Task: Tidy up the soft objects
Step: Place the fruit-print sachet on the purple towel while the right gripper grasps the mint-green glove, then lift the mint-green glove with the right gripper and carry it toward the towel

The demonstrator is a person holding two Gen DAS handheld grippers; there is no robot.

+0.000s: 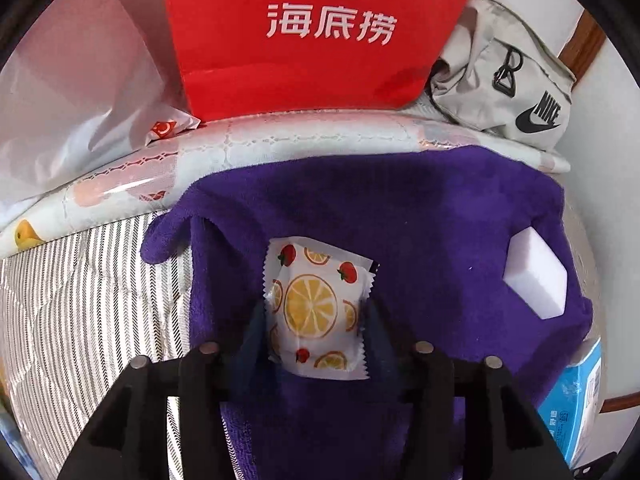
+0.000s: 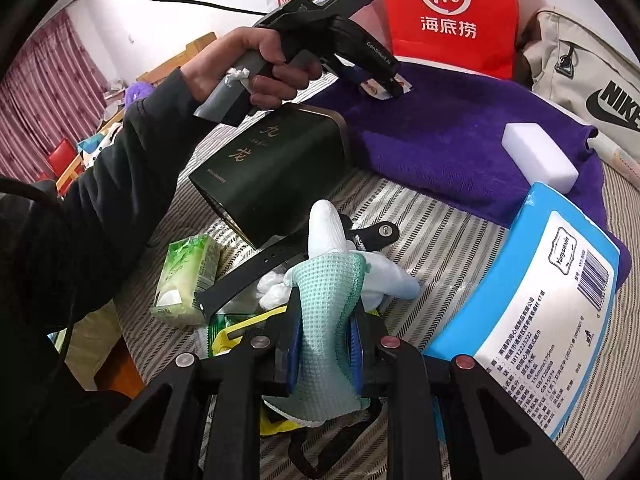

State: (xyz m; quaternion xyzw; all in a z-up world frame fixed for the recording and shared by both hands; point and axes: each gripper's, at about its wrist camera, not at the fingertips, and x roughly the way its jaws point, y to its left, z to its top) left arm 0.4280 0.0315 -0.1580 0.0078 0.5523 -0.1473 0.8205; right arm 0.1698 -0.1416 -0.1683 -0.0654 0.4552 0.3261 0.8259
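A fruit-print packet [image 1: 312, 276] lies flat on the purple towel [image 1: 400, 208], between the fingers of my left gripper [image 1: 316, 308]. The jaws stand just off its two side edges, so the gripper is open. A white sponge block [image 1: 536, 276] rests on the towel's right side. In the right wrist view a hand holds the left gripper [image 2: 386, 88] tip-down on the purple towel [image 2: 440, 136]. My right gripper [image 2: 324, 344] is shut on the green-edged cuff of a white knit glove [image 2: 328, 320], whose fingers [image 2: 328, 220] point away over the bed.
A red paper bag [image 1: 312, 40] and a grey Nike bag [image 1: 500, 80] stand behind the towel. On the striped bedding [image 1: 80, 300] lie a blue tissue pack [image 2: 540, 300], a dark tin box [image 2: 272, 176], a green tissue pack [image 2: 186, 280] and a black strap [image 2: 256, 276].
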